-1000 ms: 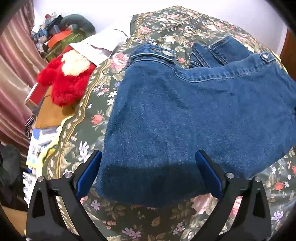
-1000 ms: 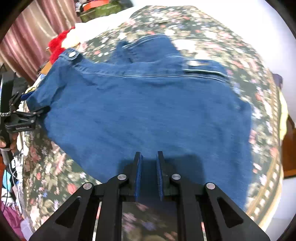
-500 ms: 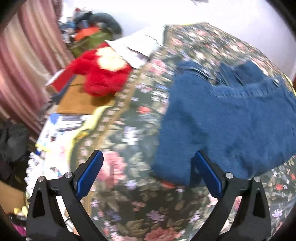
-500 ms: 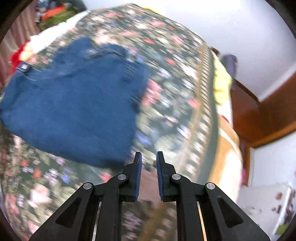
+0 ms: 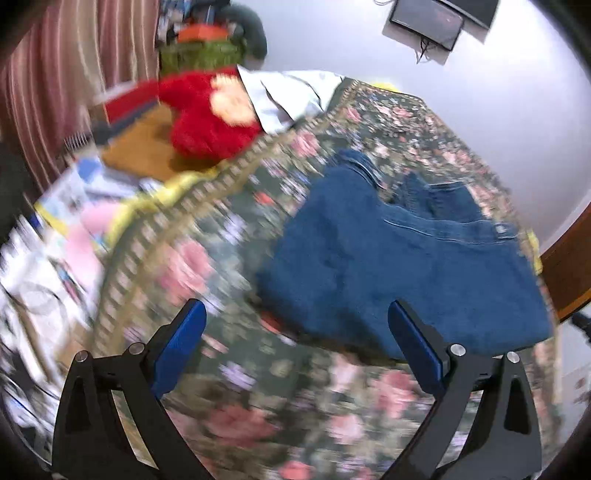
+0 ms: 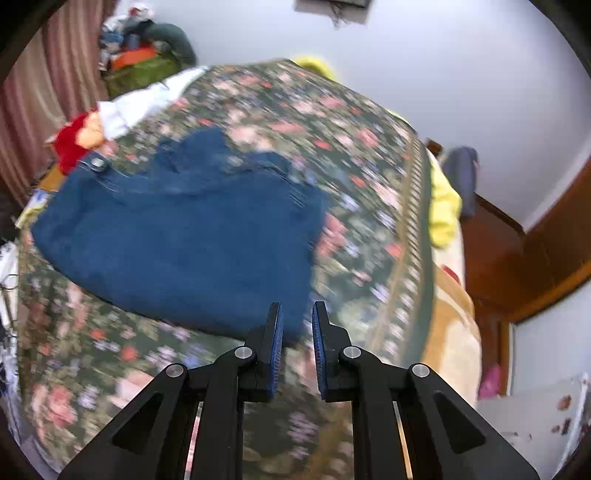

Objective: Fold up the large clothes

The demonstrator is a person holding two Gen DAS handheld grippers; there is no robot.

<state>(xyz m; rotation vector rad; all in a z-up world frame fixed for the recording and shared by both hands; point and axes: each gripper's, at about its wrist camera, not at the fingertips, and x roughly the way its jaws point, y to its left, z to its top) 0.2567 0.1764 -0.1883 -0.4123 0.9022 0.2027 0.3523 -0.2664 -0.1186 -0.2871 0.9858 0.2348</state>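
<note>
Left wrist view: we see our left gripper (image 5: 295, 332) at the bottom of the frame with its two blue pads spread wide and nothing between them. Folded blue jeans (image 5: 406, 258) lie right of centre on a bed covered by a dark floral bedspread (image 5: 207, 266); the near edge of the denim sits just above the right-hand pad without touching it. A red plush toy (image 5: 210, 118) rests at the upper left, beside a white cloth (image 5: 288, 92), with striped curtains (image 5: 55, 81) along the left edge and a dark screen (image 5: 424, 18) on the white wall at the top. The picture is blurred, so the papers at the lower left cannot be made out.

Right wrist view: our right gripper (image 6: 297, 332) is at bottom centre, its pads drawn close together with only a narrow gap and holding nothing. The jeans (image 6: 177, 232) fill the left-centre of the frame, their lower right corner just above the gripper tips. A yellow sheet (image 6: 443, 206) shows at the bed's right edge, next to brown wooden furniture (image 6: 535, 251)
</note>
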